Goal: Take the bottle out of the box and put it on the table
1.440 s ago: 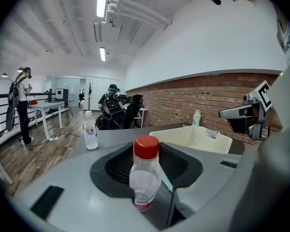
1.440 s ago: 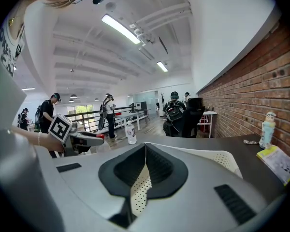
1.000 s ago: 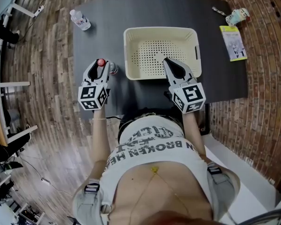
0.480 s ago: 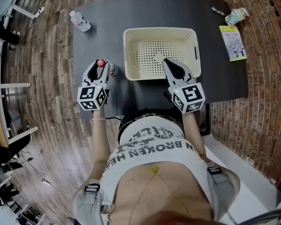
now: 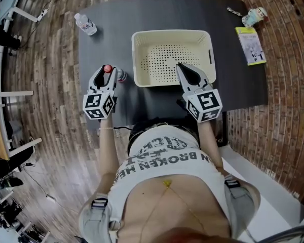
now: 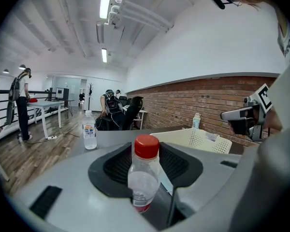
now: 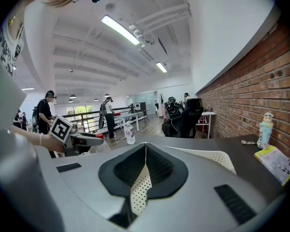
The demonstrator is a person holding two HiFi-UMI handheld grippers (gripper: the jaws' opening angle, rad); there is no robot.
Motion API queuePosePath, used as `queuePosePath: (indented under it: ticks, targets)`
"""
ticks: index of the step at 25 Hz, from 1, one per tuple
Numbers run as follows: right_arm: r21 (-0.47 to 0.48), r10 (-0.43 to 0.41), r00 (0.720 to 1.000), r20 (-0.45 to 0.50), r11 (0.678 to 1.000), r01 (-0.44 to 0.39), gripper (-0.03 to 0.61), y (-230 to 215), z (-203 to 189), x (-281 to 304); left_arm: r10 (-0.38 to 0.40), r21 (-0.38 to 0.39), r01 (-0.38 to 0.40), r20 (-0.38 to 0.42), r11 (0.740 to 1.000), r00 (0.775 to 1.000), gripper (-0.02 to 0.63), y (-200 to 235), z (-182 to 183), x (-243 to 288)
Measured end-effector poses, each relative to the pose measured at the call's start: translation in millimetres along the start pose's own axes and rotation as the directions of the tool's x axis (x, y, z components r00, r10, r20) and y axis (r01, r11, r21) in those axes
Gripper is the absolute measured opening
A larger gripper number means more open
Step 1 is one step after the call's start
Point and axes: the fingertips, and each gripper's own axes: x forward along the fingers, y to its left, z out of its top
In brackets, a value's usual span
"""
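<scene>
A small clear bottle with a red cap (image 5: 107, 69) (image 6: 144, 178) stands upright on the dark table (image 5: 157, 9), just left of the cream perforated box (image 5: 172, 34) (image 6: 203, 139) (image 7: 217, 158). My left gripper (image 5: 107, 72) (image 6: 146, 149) has the bottle between its jaws, which have just been opening. A sliver of gap shows beside the bottle, so the pads do not press it. My right gripper (image 5: 180, 66) (image 7: 145, 145) hangs over the box's near rim, its jaws shut and holding nothing. The box holds no bottle.
A second water bottle (image 5: 85, 23) (image 6: 89, 131) (image 7: 130, 133) stands at the table's far left corner. A yellow booklet (image 5: 252, 45) (image 7: 275, 163) and a small figure-shaped bottle (image 5: 255, 16) (image 7: 265, 124) lie at the far right. Brick wall to the right, people and desks beyond.
</scene>
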Motion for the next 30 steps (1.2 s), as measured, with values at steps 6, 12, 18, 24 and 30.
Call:
queuePosePath:
  ticks: [6, 12, 18, 24, 30]
  targets:
    - [-0.004, 0.005, 1.0, 0.0, 1.0, -0.005, 0.009, -2, 1, -6, 0.041, 0.045, -0.044, 0.061, 0.998, 0.997, 0.179, -2, 18, -14]
    - [-0.008, 0.006, 1.0, -0.004, 1.0, -0.006, 0.009, -6, -3, -10, 0.036, 0.094, -0.044, 0.084, 0.995, 0.996, 0.179, -13, 30, -24]
    - [-0.009, 0.009, 1.0, 0.006, 1.0, -0.009, 0.009, -12, -2, -16, 0.086, 0.114, -0.1, 0.117, 0.988, 0.989, 0.179, -20, 40, -34]
    - [-0.021, 0.008, 1.0, -0.009, 1.0, -0.008, 0.009, -24, -8, -28, 0.089, 0.117, -0.106, 0.135, 0.988, 0.987, 0.178, -34, 44, -40]
    - [-0.021, 0.026, 1.0, -0.002, 0.999, -0.026, 0.009, -40, -13, -44, 0.071, 0.1, -0.084, 0.125, 0.991, 0.99, 0.155, -55, 37, -38]
